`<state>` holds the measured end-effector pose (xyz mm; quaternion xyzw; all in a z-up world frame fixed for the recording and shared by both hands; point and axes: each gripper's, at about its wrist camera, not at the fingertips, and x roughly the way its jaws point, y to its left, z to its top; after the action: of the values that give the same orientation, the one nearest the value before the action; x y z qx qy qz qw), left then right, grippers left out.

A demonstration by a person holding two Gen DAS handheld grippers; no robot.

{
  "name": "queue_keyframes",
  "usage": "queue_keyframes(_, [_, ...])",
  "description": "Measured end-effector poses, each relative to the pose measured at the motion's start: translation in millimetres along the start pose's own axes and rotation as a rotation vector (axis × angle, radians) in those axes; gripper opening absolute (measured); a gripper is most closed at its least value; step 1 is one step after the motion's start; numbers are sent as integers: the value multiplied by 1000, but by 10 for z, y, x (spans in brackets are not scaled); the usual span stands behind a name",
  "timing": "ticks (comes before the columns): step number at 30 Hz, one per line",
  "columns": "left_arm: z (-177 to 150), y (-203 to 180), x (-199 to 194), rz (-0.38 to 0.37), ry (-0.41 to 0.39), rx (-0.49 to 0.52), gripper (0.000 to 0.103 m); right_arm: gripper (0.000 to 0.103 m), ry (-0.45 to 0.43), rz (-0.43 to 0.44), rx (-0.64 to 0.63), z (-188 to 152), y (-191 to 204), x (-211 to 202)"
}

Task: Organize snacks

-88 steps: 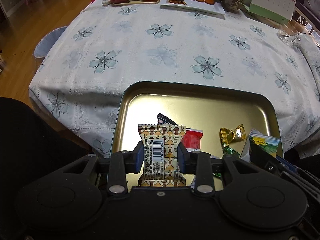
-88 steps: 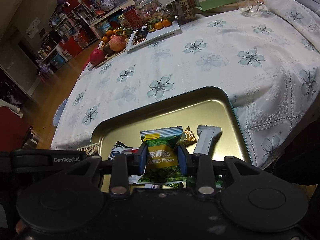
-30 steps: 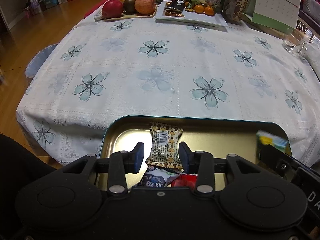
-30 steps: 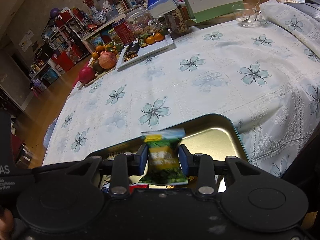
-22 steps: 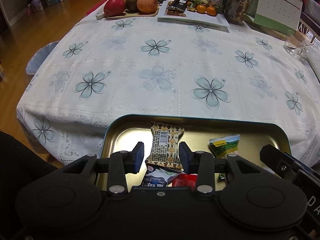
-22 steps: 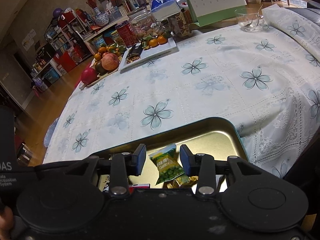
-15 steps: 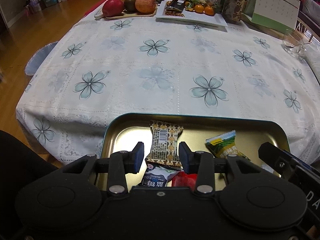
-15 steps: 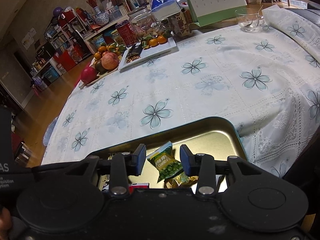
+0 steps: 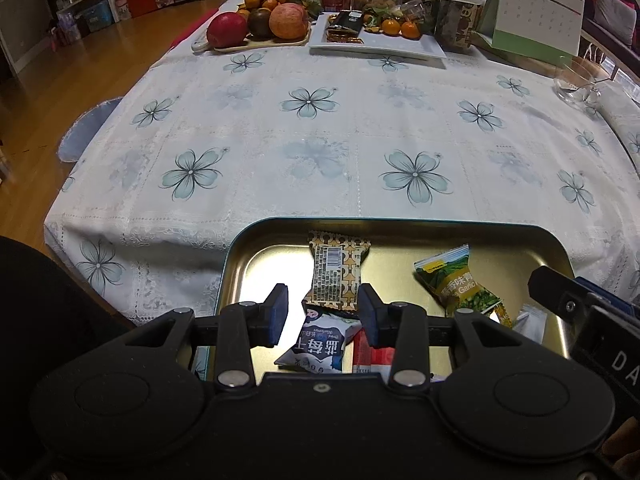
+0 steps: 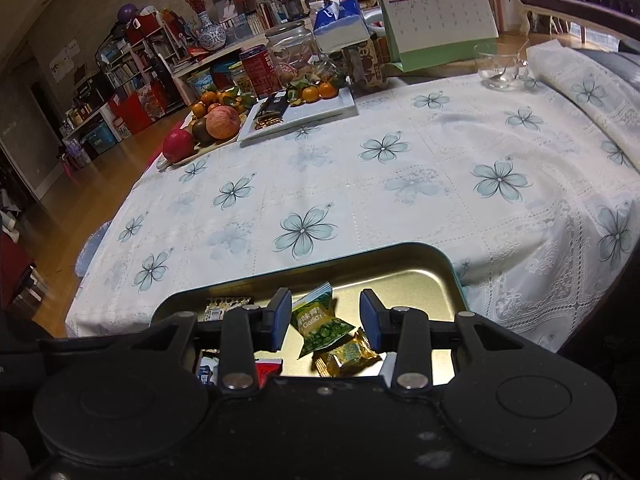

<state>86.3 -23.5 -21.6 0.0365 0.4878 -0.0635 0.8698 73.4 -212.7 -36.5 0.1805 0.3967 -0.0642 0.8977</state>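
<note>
A gold metal tray (image 9: 260,252) sits at the table's near edge. In it lie a brown patterned snack bar (image 9: 337,270), a green garlic pea packet (image 9: 454,282), a white-and-blue packet (image 9: 320,346) and a red packet (image 9: 370,354). My left gripper (image 9: 322,312) hovers open above the tray, the bar lying loose below its jaws. In the right wrist view my right gripper (image 10: 325,320) stands open over the tray (image 10: 440,268). The green packet (image 10: 320,322) lies flat beneath it, free of the pads. A gold candy wrapper (image 10: 348,352) rests beside it.
A flowered white tablecloth (image 9: 320,140) covers the table. At the far end stand a fruit board (image 9: 260,26), a white plate of sweets and tangerines (image 9: 376,38), jars, a desk calendar (image 9: 528,12) and a glass bowl (image 9: 576,82). The right gripper's body (image 9: 592,316) shows at the tray's right.
The right gripper let go of the green packet, which dropped into the tray and settled. The left gripper stayed open over the released bar.
</note>
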Motion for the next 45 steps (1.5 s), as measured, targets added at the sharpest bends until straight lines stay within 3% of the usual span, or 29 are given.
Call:
queue_keyframes(27, [-616,30,-281,15,-7,-13,48,40,29,-34,-37,-566,-120,-477])
queue_keyframes(35, [-717,-63,-370,32,-38,38,48,40,39,-24,-30,-667,-120,-529])
queue_keyframes(45, [-745,-51,-343,7,-21,26,48,40,44,-21,-4,-658,-140,-487])
